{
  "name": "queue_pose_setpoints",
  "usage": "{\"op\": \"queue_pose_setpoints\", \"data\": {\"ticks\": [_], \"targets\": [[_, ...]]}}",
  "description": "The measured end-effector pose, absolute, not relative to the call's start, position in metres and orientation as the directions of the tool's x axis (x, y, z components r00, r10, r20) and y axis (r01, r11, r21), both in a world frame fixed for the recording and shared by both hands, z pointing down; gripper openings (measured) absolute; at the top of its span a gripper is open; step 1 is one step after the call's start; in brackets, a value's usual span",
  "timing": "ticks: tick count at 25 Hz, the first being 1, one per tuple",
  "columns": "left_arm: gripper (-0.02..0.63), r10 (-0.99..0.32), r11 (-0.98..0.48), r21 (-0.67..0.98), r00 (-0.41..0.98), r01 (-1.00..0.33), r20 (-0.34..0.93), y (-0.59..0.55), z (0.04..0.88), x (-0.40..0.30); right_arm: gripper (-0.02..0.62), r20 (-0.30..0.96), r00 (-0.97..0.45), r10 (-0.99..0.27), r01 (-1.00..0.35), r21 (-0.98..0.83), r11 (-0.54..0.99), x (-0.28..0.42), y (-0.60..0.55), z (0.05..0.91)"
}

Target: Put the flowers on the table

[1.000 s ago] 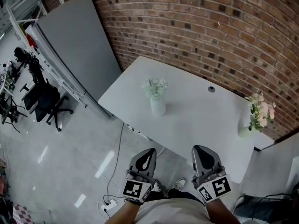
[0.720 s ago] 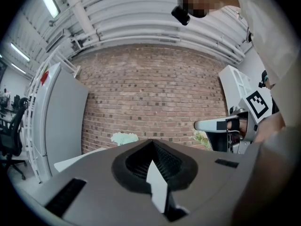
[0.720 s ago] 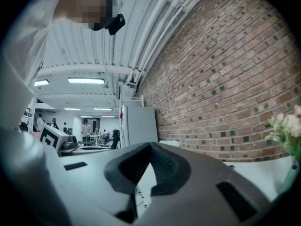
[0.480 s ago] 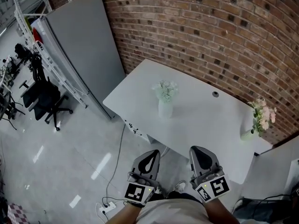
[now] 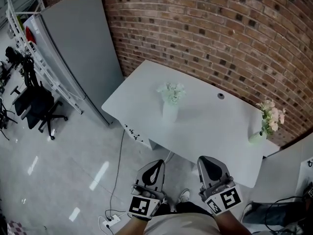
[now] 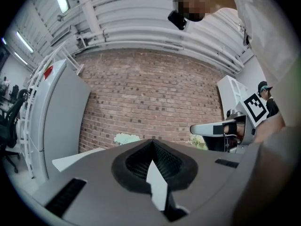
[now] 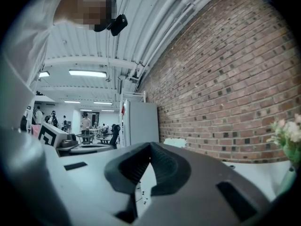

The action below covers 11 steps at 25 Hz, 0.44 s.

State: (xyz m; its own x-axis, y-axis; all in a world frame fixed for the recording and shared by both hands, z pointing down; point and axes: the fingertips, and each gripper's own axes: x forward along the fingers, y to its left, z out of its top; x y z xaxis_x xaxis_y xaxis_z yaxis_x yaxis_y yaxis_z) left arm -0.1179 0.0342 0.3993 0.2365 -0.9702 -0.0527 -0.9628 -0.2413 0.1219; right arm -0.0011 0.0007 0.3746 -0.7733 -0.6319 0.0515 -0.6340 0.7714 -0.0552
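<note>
Two bunches are already sitting on the table [image 5: 215, 131]: white flowers [image 5: 171, 92] mid-top, pink flowers [image 5: 272, 115] at the right edge. You're holding the left gripper [image 5: 156, 164] and right gripper [image 5: 209, 160] near your body, short of the table, jaws closed, gripping nothing. Placing is looking done; next you're likely just checking.

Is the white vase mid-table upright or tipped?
Upright: the white vase stands on its base on the table, with the white flowers pointing up.
</note>
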Motion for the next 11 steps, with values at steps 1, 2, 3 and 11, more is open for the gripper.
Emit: {"op": "queue_pose_setpoints", "data": {"ticks": [1,2,3,11], "targets": [[0.006,-0.970,-0.242,0.124,0.237,-0.962,-0.054,0.034,0.397,-0.116,0.015,0.051,-0.773,-0.633,-0.635,-0.058,0.771,0.000,0.000,0.373],[0.006,-0.970,-0.241,0.126,0.236,-0.962,-0.052,0.033,0.396,-0.114,0.015,0.049,-0.773,-0.632,-0.634,-0.059,0.771,0.001,-0.002,0.371],[0.006,-0.971,-0.239,0.126,0.235,-0.963,-0.048,0.033,0.395,-0.113,0.015,0.044,-0.774,-0.632,-0.633,-0.057,0.772,0.002,-0.003,0.369],[0.006,-0.966,-0.258,0.114,0.252,-0.959,-0.065,0.029,0.390,-0.091,0.015,0.021,-0.766,-0.643,-0.642,-0.061,0.764,0.021,-0.006,0.367]]}}
